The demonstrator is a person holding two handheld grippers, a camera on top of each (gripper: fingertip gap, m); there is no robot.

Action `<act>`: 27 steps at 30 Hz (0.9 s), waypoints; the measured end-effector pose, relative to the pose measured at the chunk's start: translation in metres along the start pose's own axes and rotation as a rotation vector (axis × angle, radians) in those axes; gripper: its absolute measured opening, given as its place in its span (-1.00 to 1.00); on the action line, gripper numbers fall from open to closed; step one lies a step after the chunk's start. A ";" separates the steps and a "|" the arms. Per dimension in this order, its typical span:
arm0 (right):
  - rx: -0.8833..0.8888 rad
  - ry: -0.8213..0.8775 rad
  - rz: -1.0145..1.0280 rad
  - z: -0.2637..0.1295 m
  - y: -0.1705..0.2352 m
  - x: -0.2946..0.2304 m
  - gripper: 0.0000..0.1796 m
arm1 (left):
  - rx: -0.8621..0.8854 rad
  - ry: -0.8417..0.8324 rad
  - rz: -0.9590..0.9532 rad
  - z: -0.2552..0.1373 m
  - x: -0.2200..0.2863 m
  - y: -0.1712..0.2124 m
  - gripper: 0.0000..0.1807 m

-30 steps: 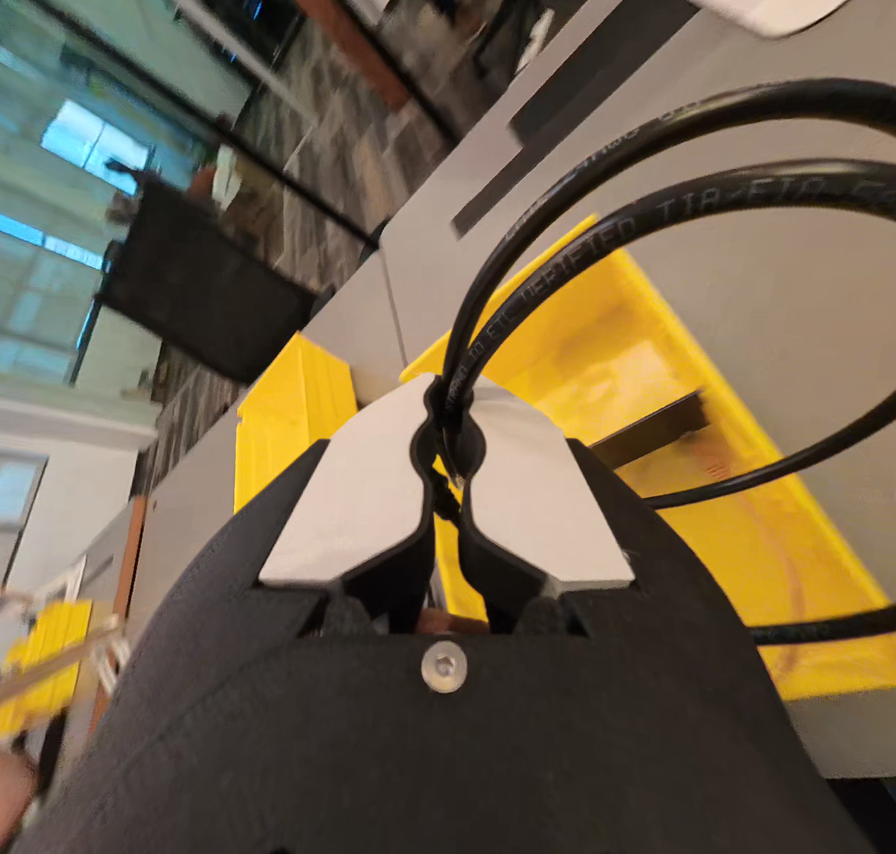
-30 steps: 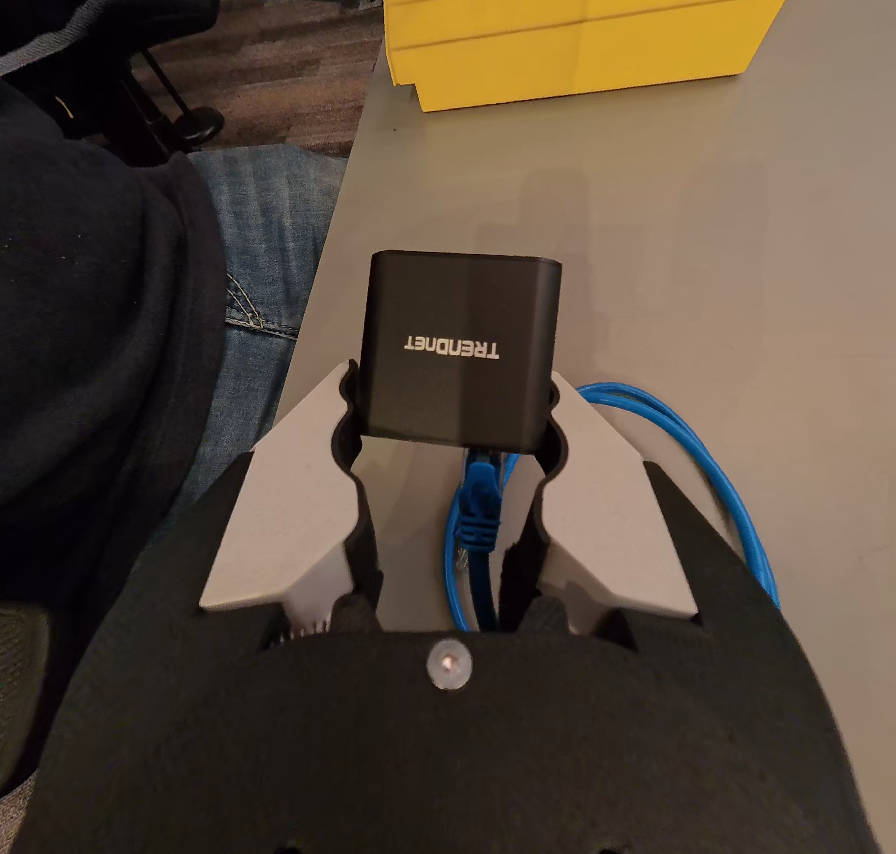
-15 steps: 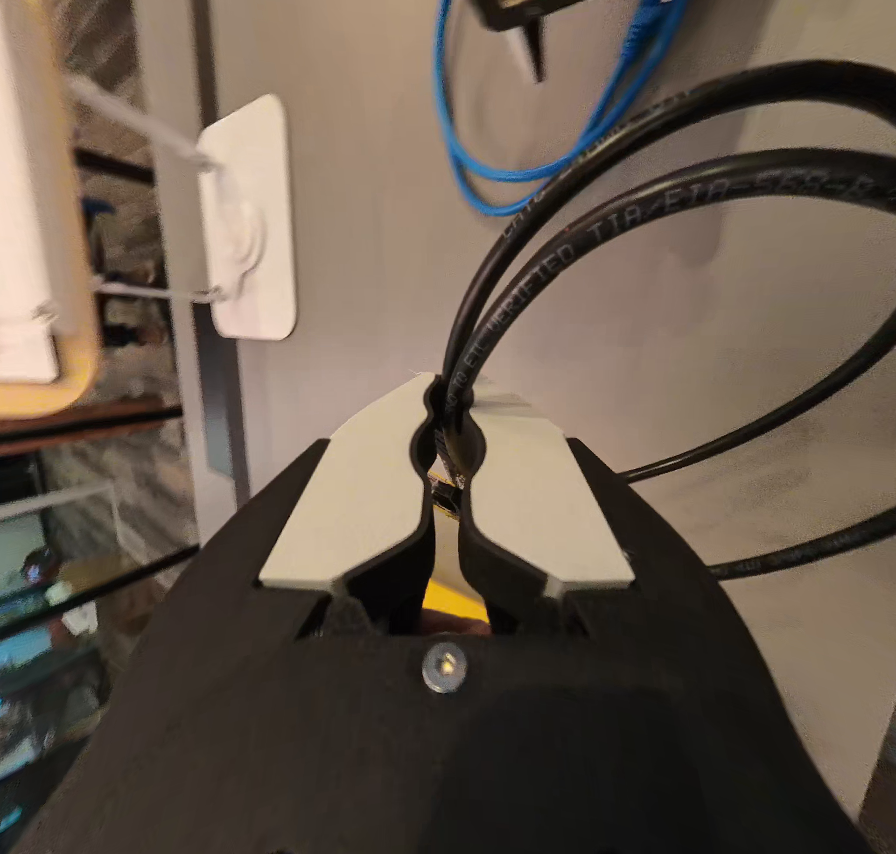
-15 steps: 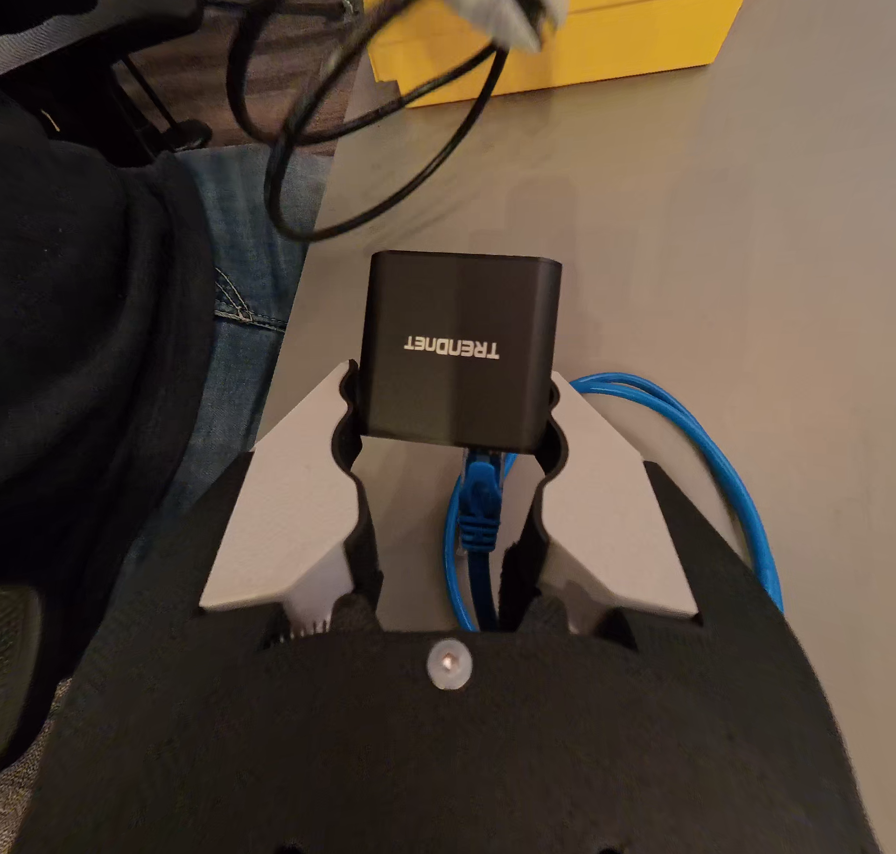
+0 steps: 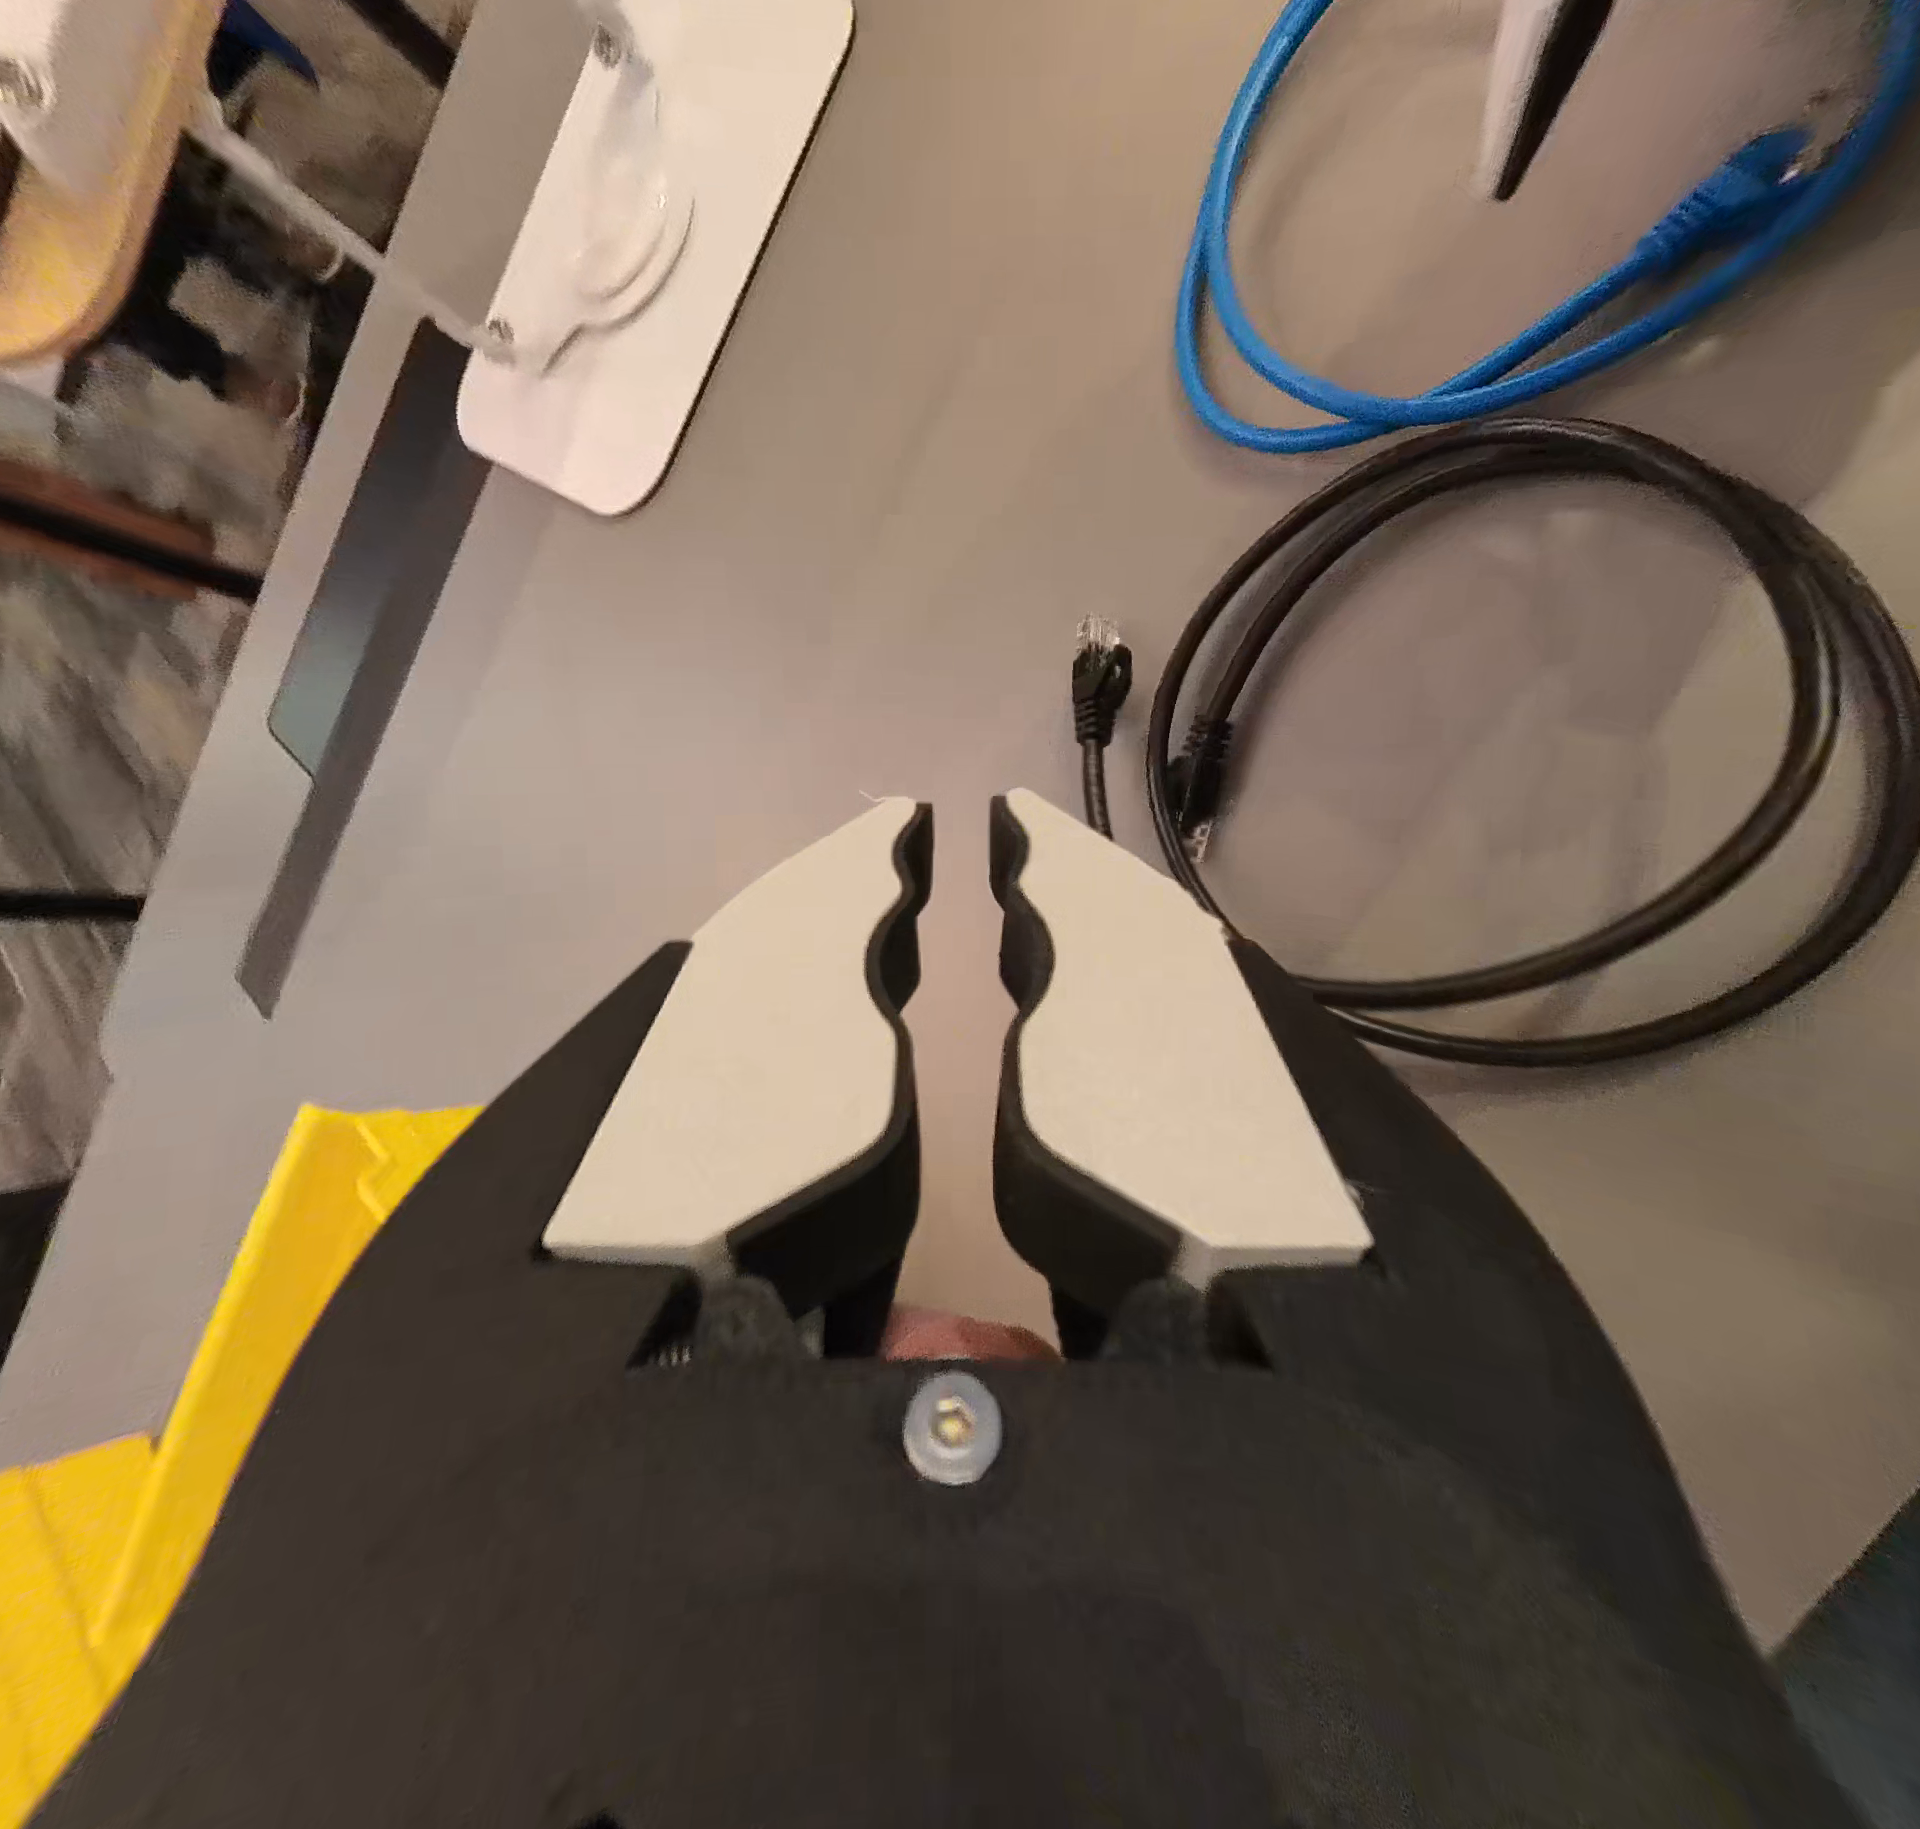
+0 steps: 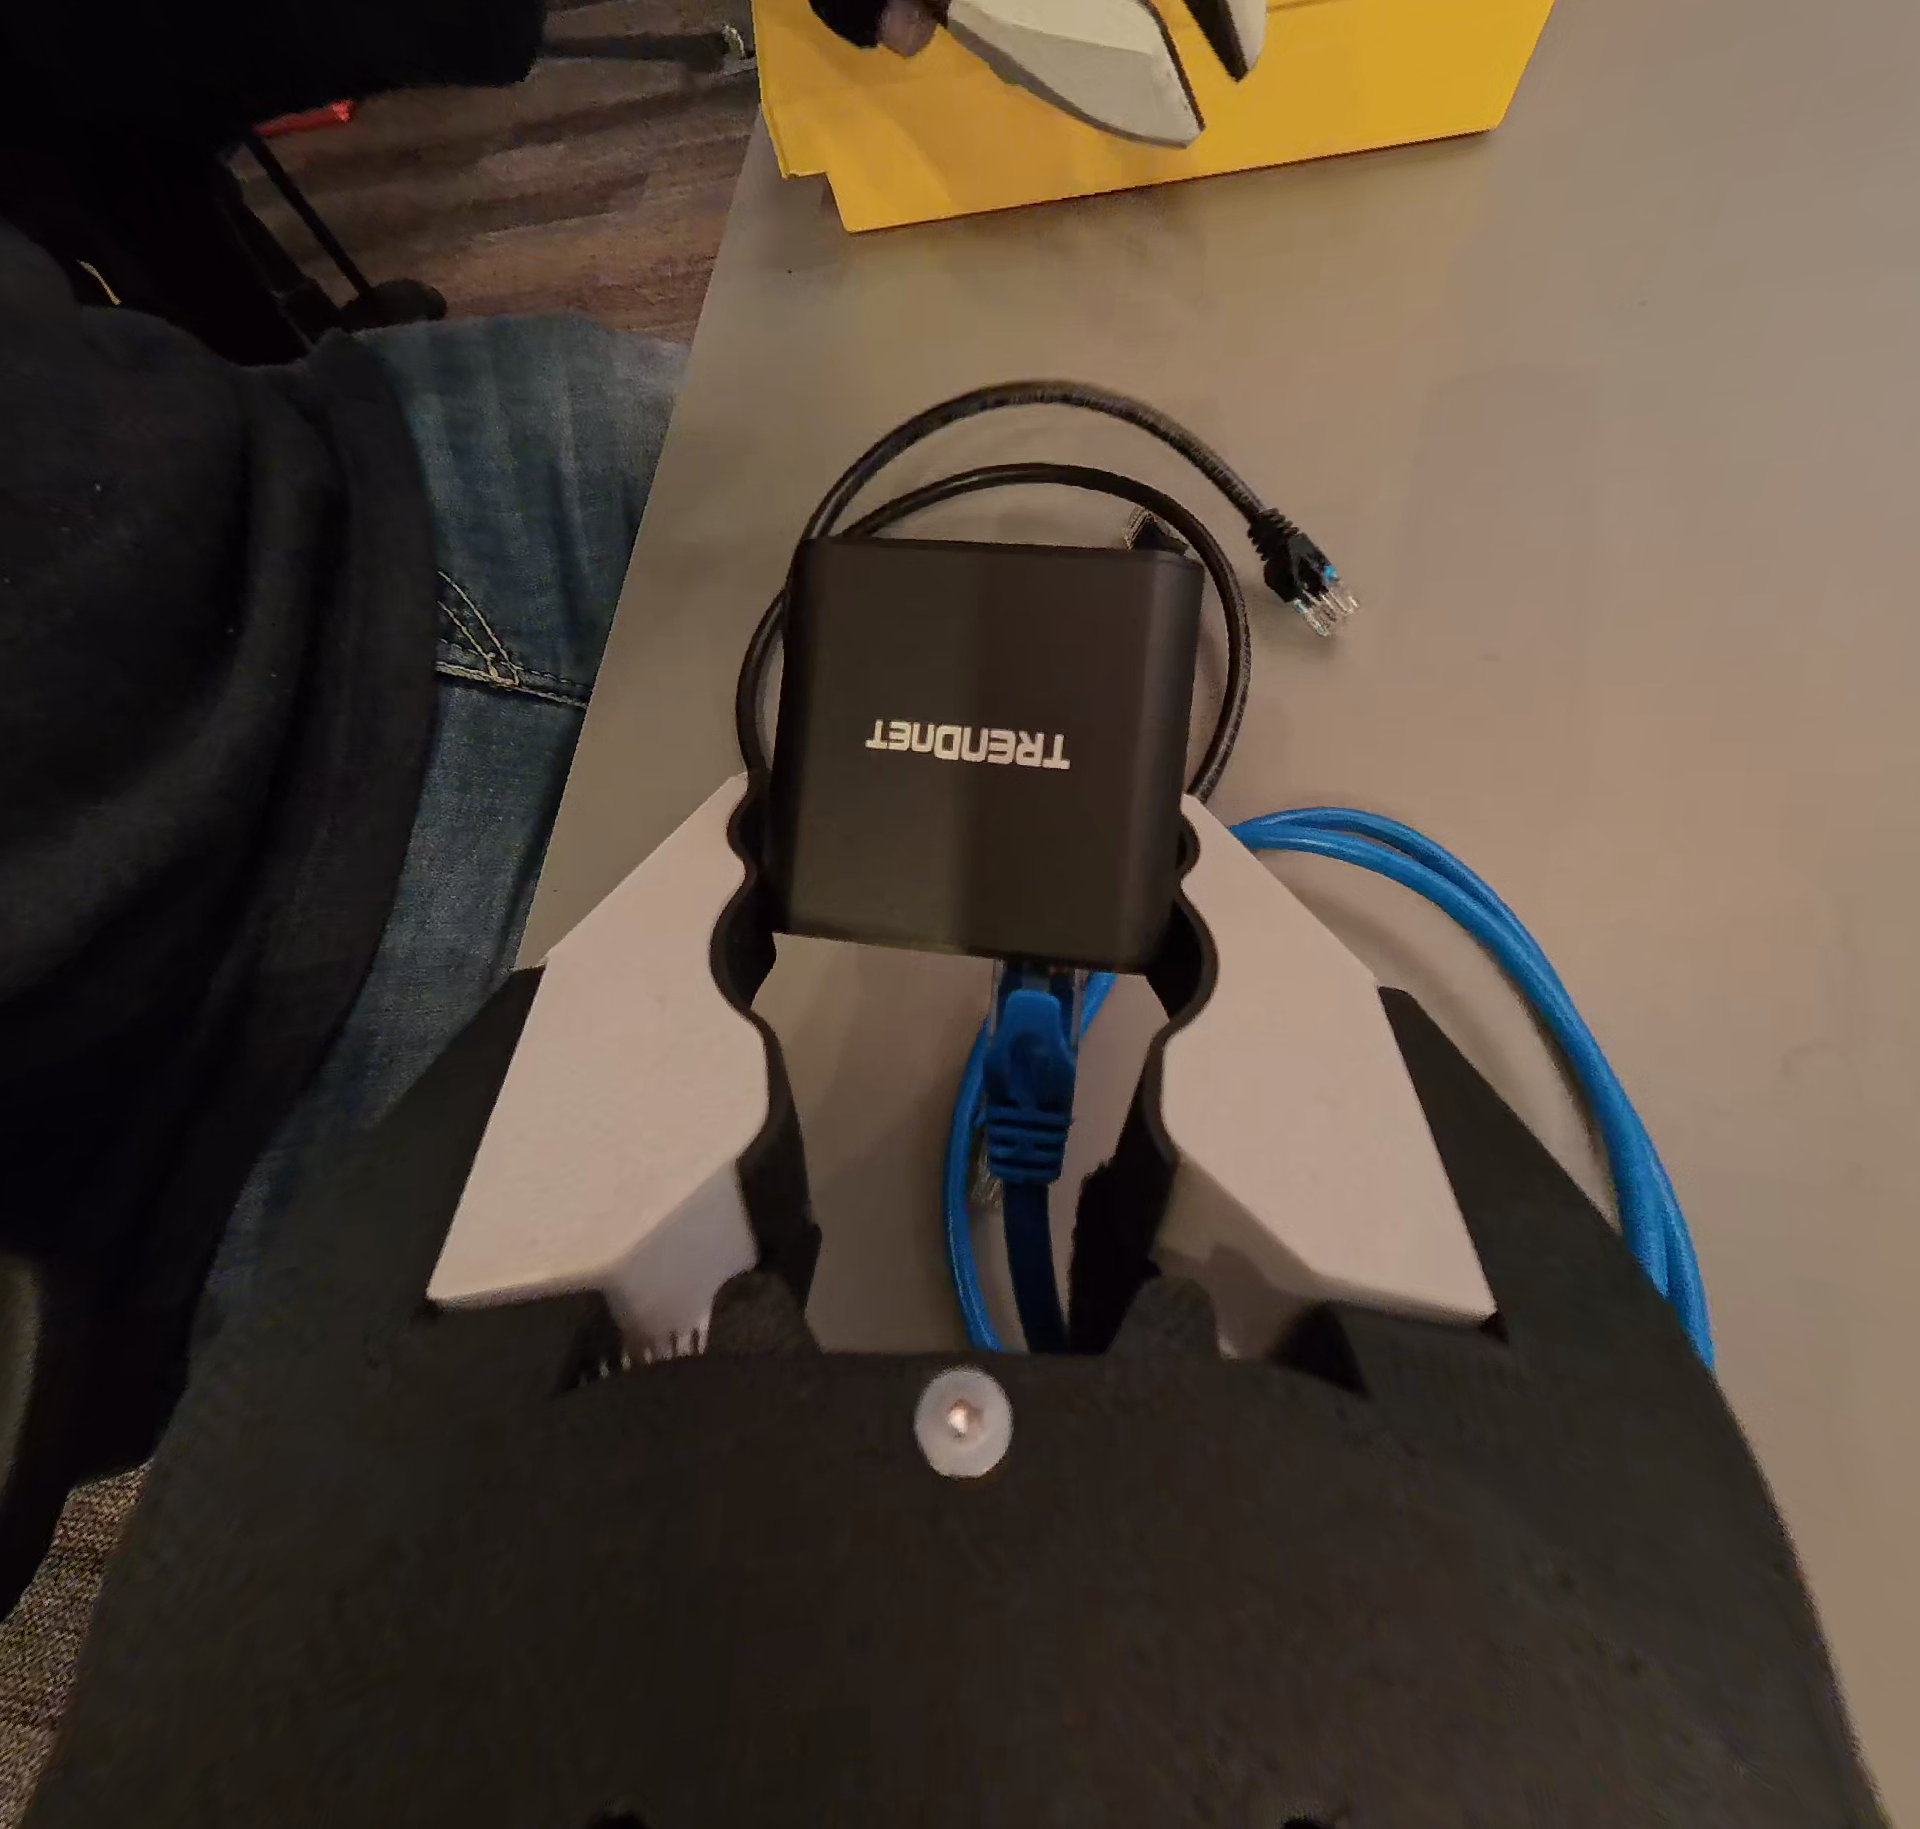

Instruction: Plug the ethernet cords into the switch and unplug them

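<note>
Left wrist view, left to right: yellow bin (image 5: pixel 135 1467) at the lower left table edge, white stand base (image 5: pixel 665 221) upper left on the grey table (image 5: pixel 831 584), then left gripper (image 5: pixel 961 813) with fingers slightly parted, a narrow gap between them, nothing held. Just right of its tips: black ethernet cord (image 5: pixel 1558 740) coiled flat on the table, both plugs free, unplugged. Above it the blue ethernet cord (image 5: pixel 1455 325) loops up toward the switch; top corner is blurred, port probably occupied. Right wrist view: person's jeans (image 6: pixel 488 636) left of the table edge, right gripper (image 6: pixel 971 896) clamped on the black switch (image 6: pixel 987 740) by its sides, blue plug seated in the near face, blue loop trailing right. Black cord lies around the switch's far side.
</note>
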State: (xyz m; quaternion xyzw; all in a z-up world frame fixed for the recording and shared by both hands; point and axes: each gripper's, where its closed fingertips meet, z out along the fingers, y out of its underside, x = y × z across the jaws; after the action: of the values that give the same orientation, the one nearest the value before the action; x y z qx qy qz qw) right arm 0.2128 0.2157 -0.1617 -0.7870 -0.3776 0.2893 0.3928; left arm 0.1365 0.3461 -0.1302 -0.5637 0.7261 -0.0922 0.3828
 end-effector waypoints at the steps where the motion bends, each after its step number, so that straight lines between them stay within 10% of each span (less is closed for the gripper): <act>1: 0.001 -0.001 0.000 0.001 0.000 0.000 -0.22 | -0.009 -0.014 -0.006 0.003 0.001 0.002 -0.89; 27: 0.029 0.007 -0.014 -0.003 -0.005 -0.002 -0.22 | -0.075 0.073 0.153 0.095 0.037 0.022 -0.89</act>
State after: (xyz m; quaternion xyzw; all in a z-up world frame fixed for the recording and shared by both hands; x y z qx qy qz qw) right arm 0.2123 0.2147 -0.1554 -0.7796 -0.3775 0.2891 0.4076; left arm 0.1803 0.3488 -0.2246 -0.5169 0.7834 -0.0557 0.3406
